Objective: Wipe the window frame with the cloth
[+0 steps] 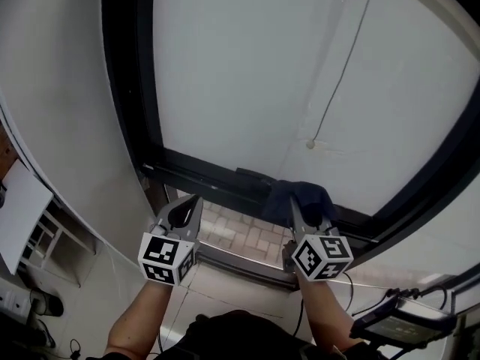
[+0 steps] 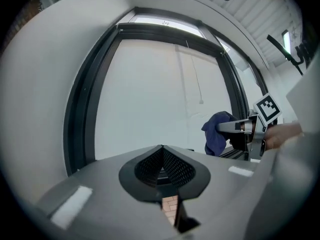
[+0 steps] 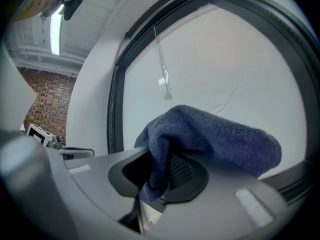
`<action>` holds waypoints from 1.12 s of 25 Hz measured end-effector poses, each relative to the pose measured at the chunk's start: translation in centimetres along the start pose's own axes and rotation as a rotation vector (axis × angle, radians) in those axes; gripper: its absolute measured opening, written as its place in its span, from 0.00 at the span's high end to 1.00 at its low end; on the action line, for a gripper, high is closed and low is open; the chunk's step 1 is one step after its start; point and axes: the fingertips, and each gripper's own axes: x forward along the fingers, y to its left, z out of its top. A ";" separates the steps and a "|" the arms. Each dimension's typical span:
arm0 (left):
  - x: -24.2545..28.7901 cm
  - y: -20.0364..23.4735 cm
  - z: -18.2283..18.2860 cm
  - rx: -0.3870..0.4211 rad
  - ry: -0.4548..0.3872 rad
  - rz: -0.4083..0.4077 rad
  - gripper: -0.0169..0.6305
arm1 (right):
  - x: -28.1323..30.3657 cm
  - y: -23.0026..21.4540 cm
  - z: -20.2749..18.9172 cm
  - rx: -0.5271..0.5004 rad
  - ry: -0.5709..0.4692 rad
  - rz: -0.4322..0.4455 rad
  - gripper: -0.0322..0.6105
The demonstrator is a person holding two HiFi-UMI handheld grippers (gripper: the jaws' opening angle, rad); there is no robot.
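Note:
A dark blue cloth (image 1: 298, 198) (image 3: 210, 139) is bunched against the bottom rail of the black window frame (image 1: 202, 172). My right gripper (image 1: 309, 210) (image 3: 167, 176) is shut on the cloth, which drapes over its jaws. In the left gripper view the cloth (image 2: 217, 132) hangs at the right beside the frame (image 2: 82, 106). My left gripper (image 1: 186, 212) (image 2: 162, 170) is shut with nothing in it and hovers just short of the rail, left of the cloth.
A white roller blind (image 1: 285, 73) with a pull cord (image 1: 334, 88) fills the window. Below the rail lies a brick-patterned sill (image 1: 240, 235). White wall (image 1: 52, 88) flanks the left. A shelf with papers (image 1: 26, 216) stands lower left; a device with cables (image 1: 397, 317) lower right.

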 end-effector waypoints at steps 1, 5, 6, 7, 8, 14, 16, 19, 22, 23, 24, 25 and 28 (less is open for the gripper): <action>0.2 -0.9 0.4 -0.006 -0.005 -0.005 0.98 | -0.9 -0.8 0.3 -0.001 0.000 -0.007 0.84; 0.2 -4.8 1.2 -0.006 -0.002 -0.027 0.98 | -4.1 -3.3 0.5 0.010 0.012 -0.015 0.84; 0.3 -5.6 1.5 -0.010 0.003 -0.027 0.98 | -4.7 -3.9 0.6 0.014 0.012 -0.013 0.84; 0.3 -6.3 1.6 -0.015 0.008 -0.025 0.98 | -5.3 -4.4 0.9 0.013 0.010 -0.010 0.84; 0.4 -6.9 1.7 -0.018 0.015 -0.021 0.98 | -5.8 -4.8 1.2 0.007 0.006 -0.005 0.84; 0.6 -9.6 1.5 -0.032 0.039 -0.027 0.98 | -8.3 -5.4 1.1 0.020 0.001 0.009 0.85; 0.5 -10.3 1.6 -0.020 0.034 -0.050 0.98 | -9.0 -5.3 0.5 0.029 0.006 -0.005 0.85; 0.8 -10.6 1.3 -0.020 0.036 -0.098 0.98 | -10.1 -5.7 -0.2 0.039 0.008 -0.061 0.85; 0.8 -10.3 1.2 -0.035 0.037 -0.145 0.98 | -11.3 -5.7 -0.5 0.041 0.012 -0.136 0.85; 0.6 -10.1 1.3 -0.030 0.031 -0.158 0.98 | -11.6 -5.4 -0.4 0.035 0.011 -0.148 0.85; 0.5 -9.8 1.5 -0.024 0.021 -0.166 0.98 | -11.7 -5.0 -0.2 0.030 0.006 -0.154 0.85; 0.4 -9.3 1.7 -0.021 0.011 -0.170 0.98 | -11.8 -4.6 -0.1 0.028 0.000 -0.160 0.85; 0.1 -8.4 1.6 -0.043 0.008 -0.183 0.98 | -12.5 -3.9 -0.1 0.028 0.003 -0.195 0.85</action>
